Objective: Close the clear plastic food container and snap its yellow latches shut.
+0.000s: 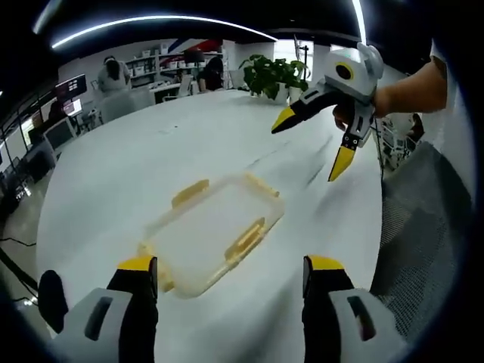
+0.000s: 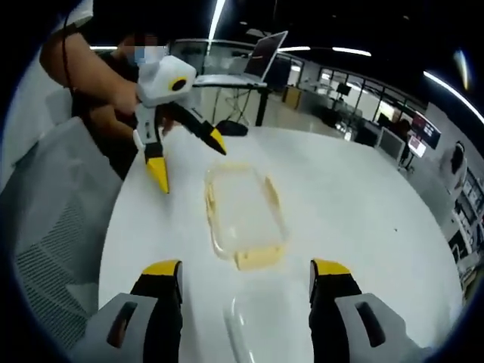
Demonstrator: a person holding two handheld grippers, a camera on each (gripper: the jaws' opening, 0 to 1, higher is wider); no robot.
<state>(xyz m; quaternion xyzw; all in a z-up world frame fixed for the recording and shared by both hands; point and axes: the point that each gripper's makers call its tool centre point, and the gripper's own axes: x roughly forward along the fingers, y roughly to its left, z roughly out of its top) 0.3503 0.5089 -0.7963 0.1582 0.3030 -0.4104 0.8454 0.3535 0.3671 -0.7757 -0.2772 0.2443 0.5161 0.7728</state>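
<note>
A clear plastic food container [image 1: 215, 231] with yellow latches [image 1: 246, 238] lies flat on the round white table [image 1: 113, 181]. My left gripper [image 1: 231, 268] is open just short of it, jaws wide apart with nothing between them. Across the table the right gripper [image 1: 311, 142] hangs in the air, open, held by a hand. In the right gripper view the container [image 2: 242, 208] lies ahead of my open right gripper [image 2: 246, 271], with a yellow latch [image 2: 259, 259] on its near end. A faint clear lid-like outline [image 2: 261, 325] lies between the right jaws. The left gripper [image 2: 188, 160] hovers open beyond the container's left side.
A grey mesh chair [image 1: 420, 227] stands at the table's edge by the person holding the grippers. A potted plant [image 1: 276, 76] sits at the table's far side. Desks, monitors and seated people [image 1: 113, 76] fill the room behind. An open laptop [image 2: 261, 57] stands on a stand.
</note>
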